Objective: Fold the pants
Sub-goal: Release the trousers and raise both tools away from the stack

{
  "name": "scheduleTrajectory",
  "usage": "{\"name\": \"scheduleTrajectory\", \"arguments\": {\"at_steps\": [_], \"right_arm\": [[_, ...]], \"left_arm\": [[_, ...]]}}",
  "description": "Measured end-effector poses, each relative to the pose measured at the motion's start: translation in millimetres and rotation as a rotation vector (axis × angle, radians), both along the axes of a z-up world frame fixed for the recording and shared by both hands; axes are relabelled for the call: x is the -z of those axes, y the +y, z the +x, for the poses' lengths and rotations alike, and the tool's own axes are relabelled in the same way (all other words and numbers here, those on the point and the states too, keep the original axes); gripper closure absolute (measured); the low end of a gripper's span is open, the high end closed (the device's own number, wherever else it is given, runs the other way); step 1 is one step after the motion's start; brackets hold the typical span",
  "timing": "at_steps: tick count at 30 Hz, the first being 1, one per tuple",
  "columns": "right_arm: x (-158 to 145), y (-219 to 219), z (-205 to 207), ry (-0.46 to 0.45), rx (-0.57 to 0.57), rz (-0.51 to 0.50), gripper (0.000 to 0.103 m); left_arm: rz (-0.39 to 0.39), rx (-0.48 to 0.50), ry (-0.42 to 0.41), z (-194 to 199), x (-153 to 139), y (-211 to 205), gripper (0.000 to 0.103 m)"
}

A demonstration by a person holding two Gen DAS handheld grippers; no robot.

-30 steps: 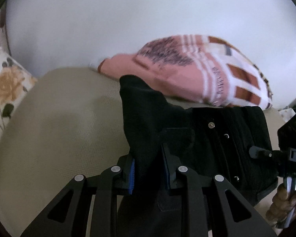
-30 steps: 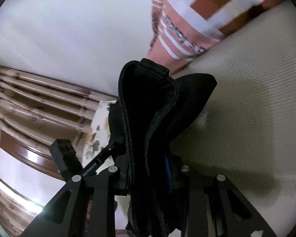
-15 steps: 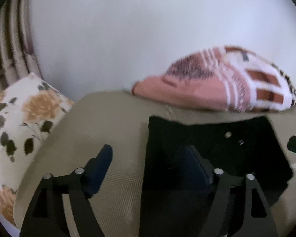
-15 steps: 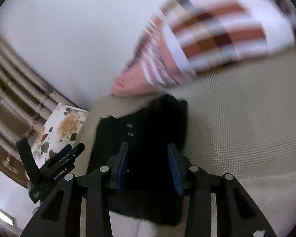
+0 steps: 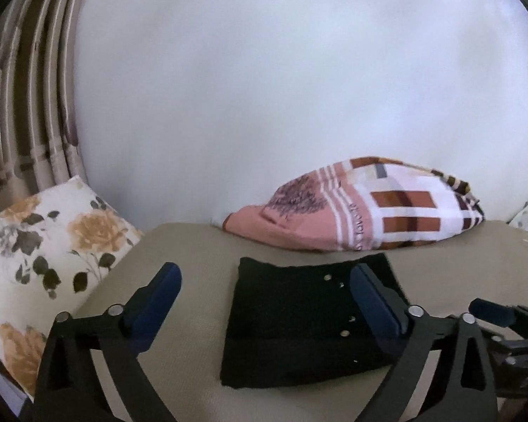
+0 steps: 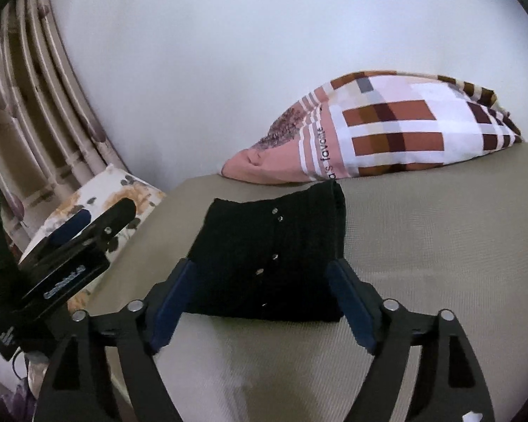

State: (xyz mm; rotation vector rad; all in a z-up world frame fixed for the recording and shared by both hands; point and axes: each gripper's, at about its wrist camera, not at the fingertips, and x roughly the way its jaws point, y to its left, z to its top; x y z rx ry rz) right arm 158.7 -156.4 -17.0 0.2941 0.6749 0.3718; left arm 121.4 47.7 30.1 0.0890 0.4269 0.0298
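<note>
On the beige mattress (image 5: 193,246), near a checked pillow (image 5: 387,211), folded black pants (image 5: 299,323) lie flat. Left gripper (image 5: 264,302) and right gripper (image 6: 260,295) — jaws opening, holding nothing — could snag the near edge, undoing the fold.

One pair of black pants (image 5: 309,320) is counted, two pillows (one floral (image 5: 49,256), one checked (image 5: 380,207)) and two grippers (left (image 5: 267,302), right (image 6: 264,302)).

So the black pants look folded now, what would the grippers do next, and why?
Probably just back away. The pants lie in a flat square on the bed, and both the left gripper and right gripper are opening with nothing pinched.
</note>
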Motion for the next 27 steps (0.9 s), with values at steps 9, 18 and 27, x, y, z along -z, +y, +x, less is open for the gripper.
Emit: {"name": "scheduleTrajectory", "arguments": {"at_steps": [9, 18, 27], "right_arm": [[-31, -5, -37, -0.068, 0.043, 0.010, 0.014], [-63, -4, -70, -0.151, 0.019, 0.011, 0.009], [-69, -1, -88, -0.178, 0.017, -0.021, 0.008]], "left_arm": [[-0.004, -0.020, -0.038, -43, -41, -2, 0.000], [-0.120, -0.036, -0.056, -76, -65, 16, 0.000], [-0.068, -0.043, -0.112, -99, -70, 10, 0.000]]}}
